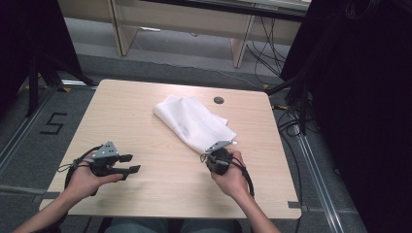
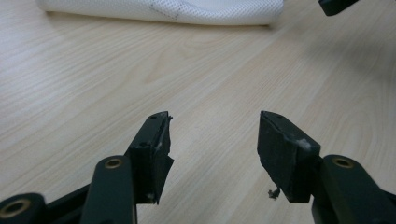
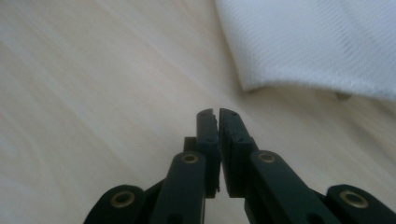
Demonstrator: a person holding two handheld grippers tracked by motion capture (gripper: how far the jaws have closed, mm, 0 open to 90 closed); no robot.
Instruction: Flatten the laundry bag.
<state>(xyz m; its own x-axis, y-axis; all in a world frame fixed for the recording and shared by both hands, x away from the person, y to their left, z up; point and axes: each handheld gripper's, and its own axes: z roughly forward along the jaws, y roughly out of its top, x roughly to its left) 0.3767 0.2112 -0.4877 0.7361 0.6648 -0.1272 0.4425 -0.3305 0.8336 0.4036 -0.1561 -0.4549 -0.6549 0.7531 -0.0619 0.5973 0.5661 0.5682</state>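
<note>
A white folded cloth [image 1: 194, 121] lies on the wooden table [image 1: 145, 107], slanting from the middle toward the front right. My right gripper [image 1: 210, 154] rests just in front of the cloth's near corner, its jaws pressed together with nothing between them [image 3: 217, 112]; the cloth's edge [image 3: 317, 51] lies just beyond the tips. At the front left of the table my left gripper [image 1: 132, 163] points right with its jaws apart and empty [image 2: 214, 116]. The cloth [image 2: 163, 11] lies well beyond it, and a tip of the right gripper [image 2: 337, 5] shows at the top.
A small dark round grommet [image 1: 218, 100] sits in the table near its back edge. Black cables and stands [image 1: 296, 92] crowd the floor to the right. A light wooden desk [image 1: 194, 24] stands behind the table.
</note>
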